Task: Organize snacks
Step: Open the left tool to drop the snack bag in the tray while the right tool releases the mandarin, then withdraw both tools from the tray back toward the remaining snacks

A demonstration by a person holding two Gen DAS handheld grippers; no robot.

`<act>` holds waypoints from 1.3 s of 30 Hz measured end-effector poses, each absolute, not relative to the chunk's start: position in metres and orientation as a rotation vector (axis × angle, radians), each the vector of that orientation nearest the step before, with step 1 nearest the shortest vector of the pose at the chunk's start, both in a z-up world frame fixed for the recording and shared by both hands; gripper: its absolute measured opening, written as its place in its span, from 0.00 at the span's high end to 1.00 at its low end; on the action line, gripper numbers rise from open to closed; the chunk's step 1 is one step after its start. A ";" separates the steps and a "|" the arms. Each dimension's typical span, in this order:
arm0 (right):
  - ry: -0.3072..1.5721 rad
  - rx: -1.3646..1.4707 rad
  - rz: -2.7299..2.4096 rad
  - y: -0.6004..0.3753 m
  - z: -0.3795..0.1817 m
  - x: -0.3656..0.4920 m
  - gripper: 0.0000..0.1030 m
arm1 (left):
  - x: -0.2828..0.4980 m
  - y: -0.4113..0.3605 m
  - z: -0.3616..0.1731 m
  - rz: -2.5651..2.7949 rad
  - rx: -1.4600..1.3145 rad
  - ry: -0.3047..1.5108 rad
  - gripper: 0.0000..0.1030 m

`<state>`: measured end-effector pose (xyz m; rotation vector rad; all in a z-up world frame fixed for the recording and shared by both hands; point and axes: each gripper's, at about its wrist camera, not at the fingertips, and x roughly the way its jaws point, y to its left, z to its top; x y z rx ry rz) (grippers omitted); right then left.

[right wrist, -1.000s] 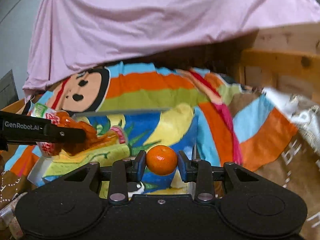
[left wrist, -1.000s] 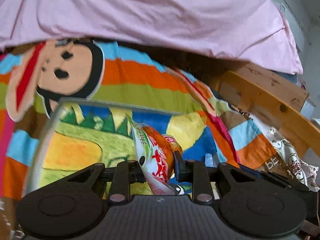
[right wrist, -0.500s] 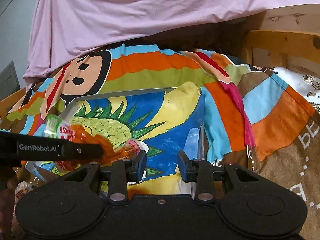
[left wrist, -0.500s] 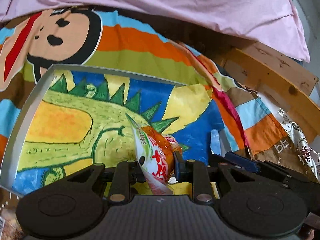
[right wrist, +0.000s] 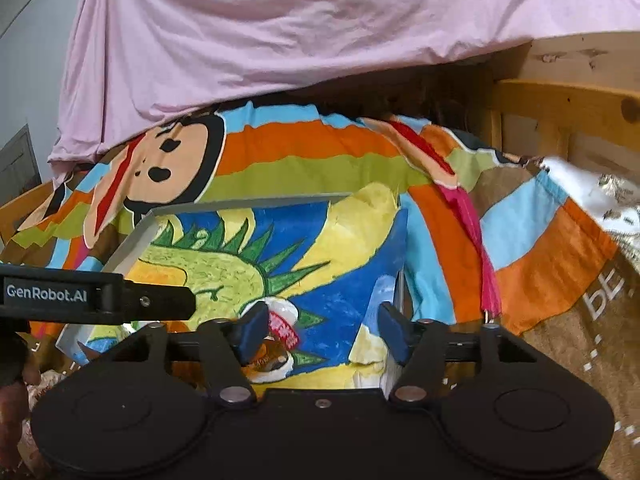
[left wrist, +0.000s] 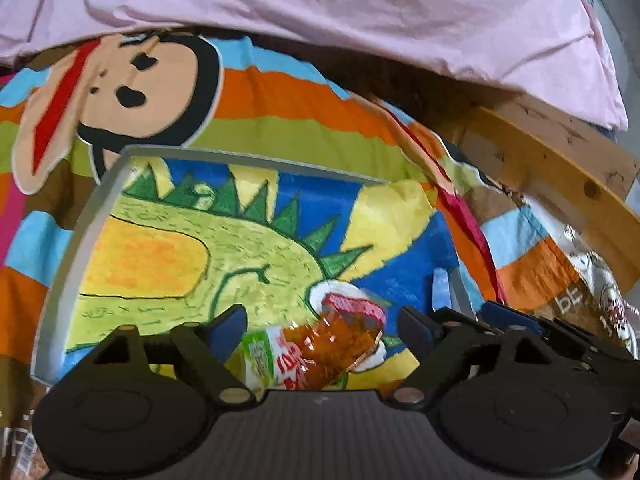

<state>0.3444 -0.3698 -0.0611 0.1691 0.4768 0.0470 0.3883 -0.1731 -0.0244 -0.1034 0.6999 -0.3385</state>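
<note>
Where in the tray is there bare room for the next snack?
The tray's far-left half, over the yellow dinosaur belly, is bare up to the grey rim. The near-right part is crowded: the snack packet lies between the open left gripper's fingers.

Soft, even indoor light fills both views, bright enough for saturated colours. A deep shadow sits under the draped pink cotton sheet (left wrist: 360, 12). Glare whitens the shiny silver patterned fabric (right wrist: 600, 200) at the right edge. Fisheye bending curves the pale wooden frame rail (left wrist: 560, 168), black corners vignette, and slight blur softens outer details.
</note>
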 end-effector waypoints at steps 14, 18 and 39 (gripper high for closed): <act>0.315 0.200 0.049 -0.366 -0.005 0.285 0.01 | 0.325 -0.131 0.020 -0.207 -0.110 0.533 0.01; 0.292 0.176 0.049 -0.363 0.006 0.258 0.01 | 0.299 -0.121 0.032 -0.194 -0.084 0.480 0.01; 0.315 0.096 0.072 -0.292 0.011 0.133 0.01 | 0.183 -0.055 0.037 -0.147 -0.018 0.451 0.00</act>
